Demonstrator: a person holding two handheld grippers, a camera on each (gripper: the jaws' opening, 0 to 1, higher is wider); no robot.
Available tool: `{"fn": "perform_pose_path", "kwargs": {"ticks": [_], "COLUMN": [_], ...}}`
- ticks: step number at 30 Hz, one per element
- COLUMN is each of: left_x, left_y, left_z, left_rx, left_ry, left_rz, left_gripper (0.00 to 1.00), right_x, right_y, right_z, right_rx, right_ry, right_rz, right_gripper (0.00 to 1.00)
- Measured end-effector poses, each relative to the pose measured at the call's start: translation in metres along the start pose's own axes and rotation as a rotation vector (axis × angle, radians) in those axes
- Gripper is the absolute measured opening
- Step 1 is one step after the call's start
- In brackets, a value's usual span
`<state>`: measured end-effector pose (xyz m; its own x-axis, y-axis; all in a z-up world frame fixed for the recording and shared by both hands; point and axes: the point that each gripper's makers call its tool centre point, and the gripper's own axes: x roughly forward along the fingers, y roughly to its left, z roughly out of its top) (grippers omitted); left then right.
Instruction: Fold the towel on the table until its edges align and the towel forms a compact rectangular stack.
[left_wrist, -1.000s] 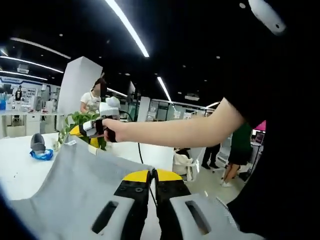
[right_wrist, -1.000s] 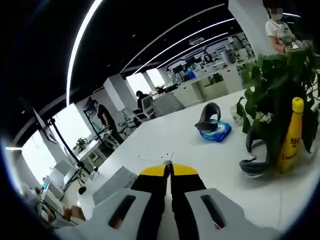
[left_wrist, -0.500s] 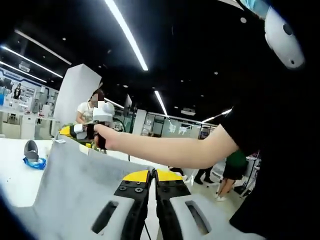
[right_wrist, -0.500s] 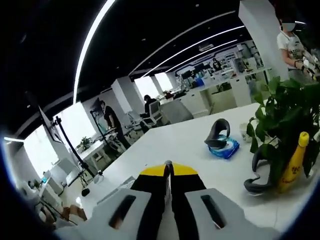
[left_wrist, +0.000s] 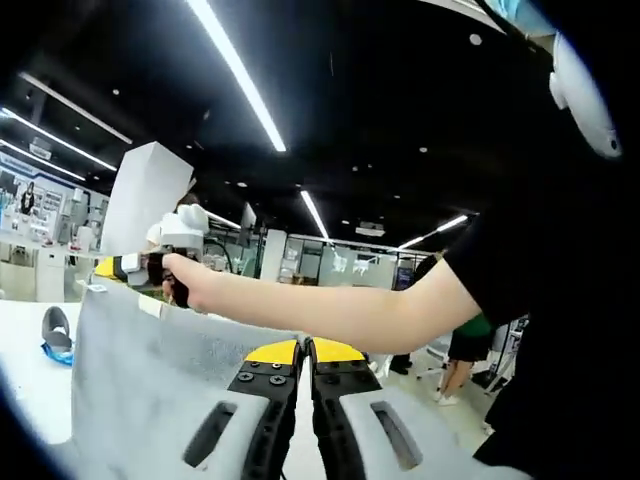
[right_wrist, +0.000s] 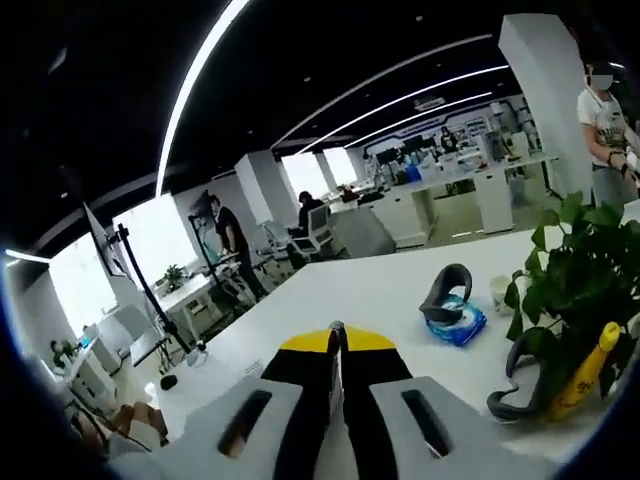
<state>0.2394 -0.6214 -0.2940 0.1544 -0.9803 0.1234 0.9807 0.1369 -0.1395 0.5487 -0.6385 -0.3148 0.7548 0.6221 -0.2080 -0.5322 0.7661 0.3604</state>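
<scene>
Now, towel: lifted, stretched between both grippers.
Left gripper: jaws pinching the towel's edge.
Right gripper: jaws pinching towel.
Table: plant near its right edge.

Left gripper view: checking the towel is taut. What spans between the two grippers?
The grey towel hangs stretched from the left gripper to the right gripper.
</scene>
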Motion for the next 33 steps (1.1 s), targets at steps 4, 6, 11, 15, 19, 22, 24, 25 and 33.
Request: {"fn": "perform_pose_path", "kwargs": {"ticks": [4,6,11,15,19,22,24,25,33], "left_x": [0.004,0.005,0.009,0.010,0.008,0.005,0.003,0.001,-0.018], "left_y": [0.002,0.003,0.006,0.006,0.007,0.008,0.010,0.011,0.024], "left_z": [0.008,0.012,0.023,0.030,0.036,0.040,0.040,0.040,0.041], "left_rx": [0.009,0.009,-0.001,0.007,0.010,0.010,0.024,0.024,0.025], "left_ry": [-0.012,-0.023,-0.042,-0.057,-0.075,-0.088,-0.089,-0.088,-0.097], "left_rz": [0.007,0.013,0.019,0.017,0.022,0.027,0.037,0.041,0.098], "left_gripper": [0.03,0.03,0.03,0.03,0.03,0.03,0.03,0.03,0.03], "right_x": [0.002,0.002,0.003,0.003,0.001,0.001,0.002,0.003,0.014], "right_y": [0.000,-0.001,-0.003,-0.003,-0.004,-0.005,-0.006,-0.007,0.000], "right_z": [0.008,0.013,0.025,0.033,0.040,0.044,0.043,0.042,0.026], "right_rx": [-0.019,-0.027,-0.052,-0.064,-0.082,-0.087,-0.093,-0.093,-0.093], "right_ry": [0.003,0.002,0.002,0.000,0.000,-0.004,-0.001,0.003,0.045], "right_rz": [0.000,-0.001,-0.008,-0.006,-0.011,-0.015,-0.019,-0.019,-0.022], "right_gripper": [0.00,0.00,0.00,0.00,0.00,0.00,0.00,0.00,0.00]}}
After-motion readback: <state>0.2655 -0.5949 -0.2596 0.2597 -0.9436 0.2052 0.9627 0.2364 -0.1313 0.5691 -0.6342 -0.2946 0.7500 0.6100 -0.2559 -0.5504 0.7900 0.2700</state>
